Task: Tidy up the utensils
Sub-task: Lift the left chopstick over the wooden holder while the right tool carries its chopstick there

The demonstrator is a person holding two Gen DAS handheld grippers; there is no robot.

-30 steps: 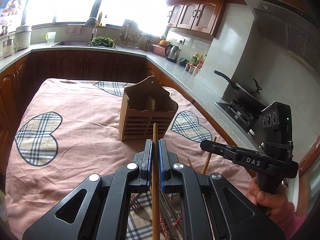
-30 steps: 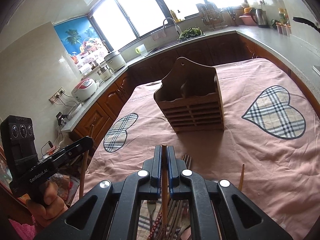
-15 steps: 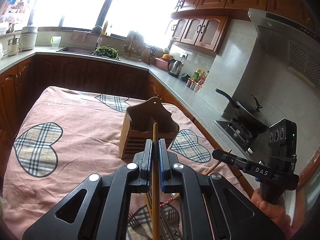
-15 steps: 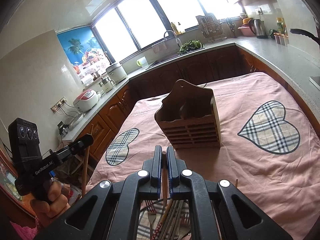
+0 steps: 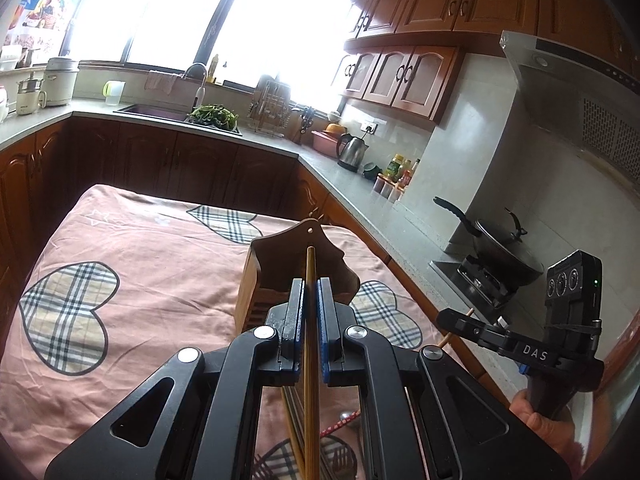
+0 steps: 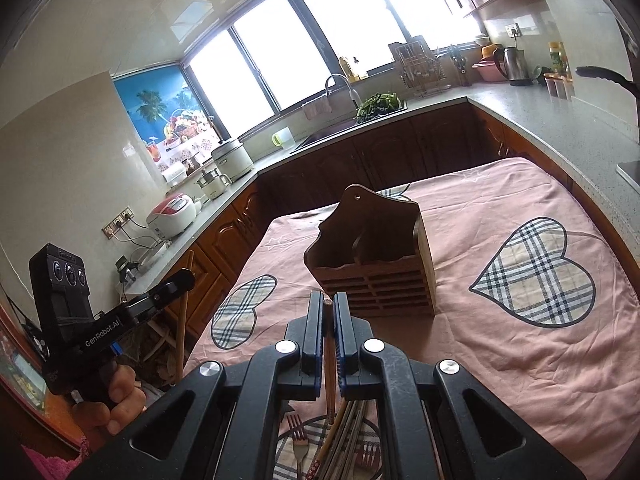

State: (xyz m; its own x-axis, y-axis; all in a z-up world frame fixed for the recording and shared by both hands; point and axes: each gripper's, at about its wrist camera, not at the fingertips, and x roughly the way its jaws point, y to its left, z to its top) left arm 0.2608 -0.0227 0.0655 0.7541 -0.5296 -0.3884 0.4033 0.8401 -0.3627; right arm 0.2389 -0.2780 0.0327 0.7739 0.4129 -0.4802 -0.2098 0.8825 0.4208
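My left gripper (image 5: 309, 286) is shut on a wooden chopstick (image 5: 310, 344) that stands out past the fingertips, held above the table in front of the wooden utensil holder (image 5: 272, 276). My right gripper (image 6: 328, 300) is shut on another wooden chopstick (image 6: 329, 364), its tip level with the fingertips. The holder (image 6: 376, 264) stands upright mid-table, its compartments look empty. A pile of forks, chopsticks and other utensils (image 6: 340, 440) lies on the cloth below both grippers. Each gripper shows in the other's view: the right (image 5: 452, 320), the left (image 6: 184, 280).
The table carries a pink cloth with plaid hearts (image 6: 536, 276). Counters run around it: sink with greens (image 5: 212, 114), kettle (image 5: 352, 152), rice cookers (image 6: 176, 216), and a stove with a black pan (image 5: 504, 252) at the right.
Both grippers have risen and tilted up with their chopsticks; the table and holder sit lower and farther in both views. The utensil pile is farther beneath them.
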